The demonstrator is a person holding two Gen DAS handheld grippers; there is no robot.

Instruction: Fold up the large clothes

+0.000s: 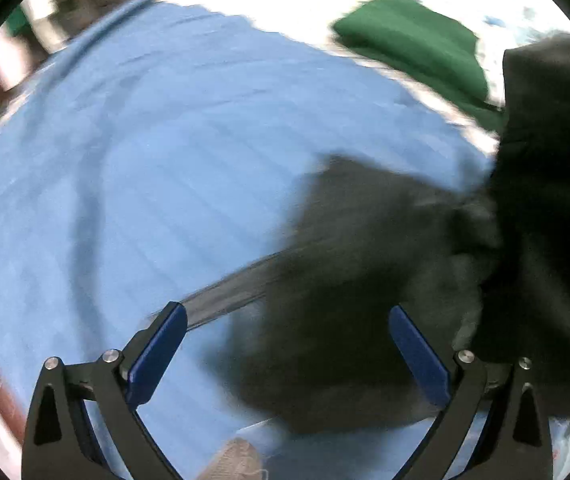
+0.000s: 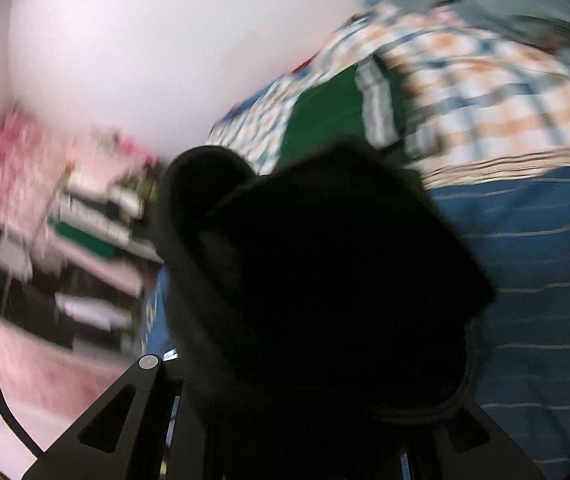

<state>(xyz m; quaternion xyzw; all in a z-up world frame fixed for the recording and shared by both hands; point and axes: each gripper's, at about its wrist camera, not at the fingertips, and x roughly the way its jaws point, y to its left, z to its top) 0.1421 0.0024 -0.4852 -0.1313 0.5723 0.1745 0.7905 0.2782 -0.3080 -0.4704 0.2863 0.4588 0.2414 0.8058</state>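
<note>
A black garment (image 1: 545, 208) hangs at the right of the left wrist view, lifted above a blue striped bed sheet (image 1: 145, 168); its shadow falls on the sheet. My left gripper (image 1: 287, 316) is open and empty above the sheet, its blue pads (image 1: 157, 356) wide apart. In the right wrist view the black garment (image 2: 325, 272) bunches over my right gripper and hides its fingertips; the cloth appears held there, lifted above the sheet (image 2: 545, 260).
A folded green garment (image 1: 413, 44) lies at the far side of the bed, also in the right wrist view (image 2: 325, 108). A plaid cloth (image 2: 485, 92) lies beside it. Shelves and pink items (image 2: 85, 208) stand left of the bed, under a white wall.
</note>
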